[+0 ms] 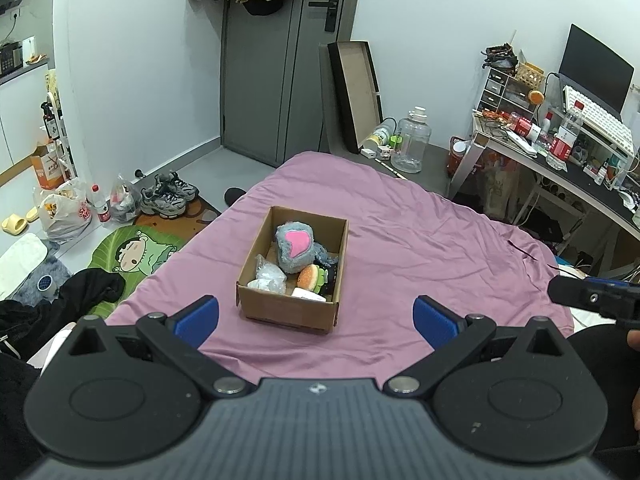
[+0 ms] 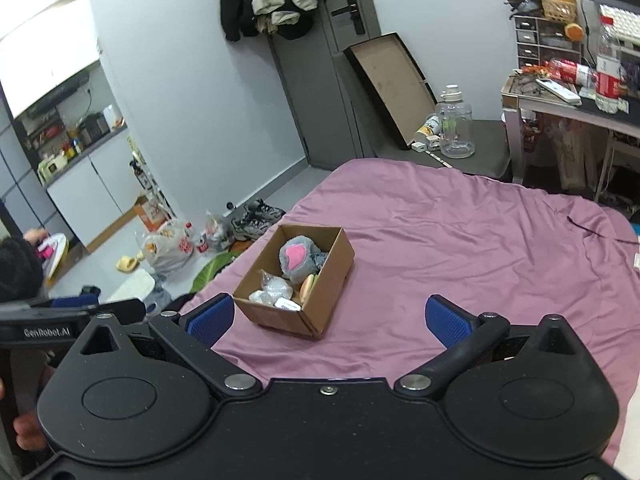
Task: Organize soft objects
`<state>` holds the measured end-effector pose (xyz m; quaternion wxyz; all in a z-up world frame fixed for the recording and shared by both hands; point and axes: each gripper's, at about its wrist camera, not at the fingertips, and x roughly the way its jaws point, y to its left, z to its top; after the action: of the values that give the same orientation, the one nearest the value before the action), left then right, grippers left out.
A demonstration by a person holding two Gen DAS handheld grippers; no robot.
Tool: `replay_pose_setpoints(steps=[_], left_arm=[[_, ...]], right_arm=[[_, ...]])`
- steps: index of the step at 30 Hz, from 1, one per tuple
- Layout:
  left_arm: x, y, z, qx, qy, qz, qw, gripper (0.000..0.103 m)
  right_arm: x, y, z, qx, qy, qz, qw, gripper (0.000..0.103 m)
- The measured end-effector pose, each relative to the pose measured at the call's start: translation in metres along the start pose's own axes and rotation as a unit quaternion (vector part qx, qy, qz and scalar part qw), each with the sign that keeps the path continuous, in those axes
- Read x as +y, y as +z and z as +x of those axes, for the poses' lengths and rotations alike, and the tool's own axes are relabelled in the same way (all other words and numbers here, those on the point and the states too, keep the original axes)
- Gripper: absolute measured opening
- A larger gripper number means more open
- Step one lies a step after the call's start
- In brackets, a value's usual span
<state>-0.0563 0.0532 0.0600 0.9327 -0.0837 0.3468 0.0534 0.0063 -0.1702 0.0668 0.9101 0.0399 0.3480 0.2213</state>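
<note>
The bed (image 1: 420,232), covered in a mauve sheet, is carrying the whole work area. The cardboard box (image 1: 280,312) is sitting on it, long axis running away from the operator, with no loose soft item showing on the sheet around it.

Inside the box, the grey plush with the pink heart (image 1: 294,246) is lying at the far end; the clear plastic bag (image 1: 270,276) and the burger toy (image 1: 311,278) are lying at the near end.

The left claw (image 1: 316,316) is hovering wide open and empty, with the box dead ahead between its pads. The right claw (image 2: 328,318) is also standing wide open and empty, with the box ahead and left of centre. The left arm is therefore judged better aligned for any next reach.

Only the left view is showing the burger's green layer; only the right view is showing the box's right outer wall.
</note>
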Motion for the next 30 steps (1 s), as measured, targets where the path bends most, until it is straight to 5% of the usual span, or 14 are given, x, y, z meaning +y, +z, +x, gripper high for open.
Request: replay_pose_setpoints(steps=[30], left_arm=[[-0.005,-0.004,0.010,0.009,0.007,0.008,0.9999,0.102]], right_arm=[[-0.005,-0.005,0.009,0.002,-0.034,-0.010,0.999,0.103]])
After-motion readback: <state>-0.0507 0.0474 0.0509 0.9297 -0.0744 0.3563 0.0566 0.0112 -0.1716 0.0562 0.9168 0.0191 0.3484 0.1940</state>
